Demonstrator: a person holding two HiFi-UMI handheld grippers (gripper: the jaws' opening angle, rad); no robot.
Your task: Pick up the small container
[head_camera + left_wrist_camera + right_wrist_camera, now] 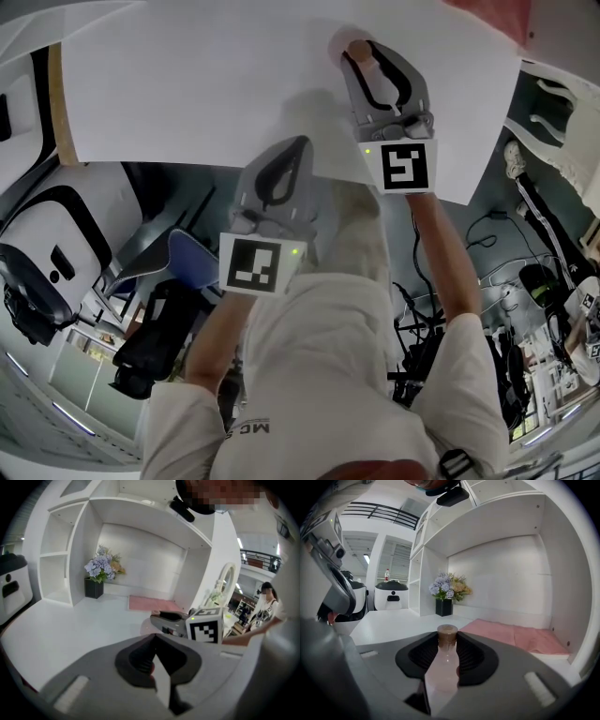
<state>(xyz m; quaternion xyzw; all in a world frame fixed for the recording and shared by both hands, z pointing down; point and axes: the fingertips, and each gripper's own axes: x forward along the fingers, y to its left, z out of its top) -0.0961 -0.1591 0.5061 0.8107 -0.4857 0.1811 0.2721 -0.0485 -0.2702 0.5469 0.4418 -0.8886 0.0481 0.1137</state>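
Head view: the right tongs (366,56) reach out over the white counter (187,84), with the small container (355,47) showing as a brown cap between their tips. The left tongs (298,145) hang nearer the person, at the counter's front edge, apart from the container.

Left gripper view: the left tongs (154,637) are clenched tip to tip on nothing. Beyond them lie the right tongs (171,619), a pink cloth (152,603) and a pot of flowers (99,573) at the back of a shelf alcove.

Right gripper view: the right tongs (447,641) hold the small container (447,632), brown-capped and pale-bodied. The pads look to be pressing its cap from both sides. The pink cloth (520,637) lies behind to the right, and the flowers (449,592) stand behind.
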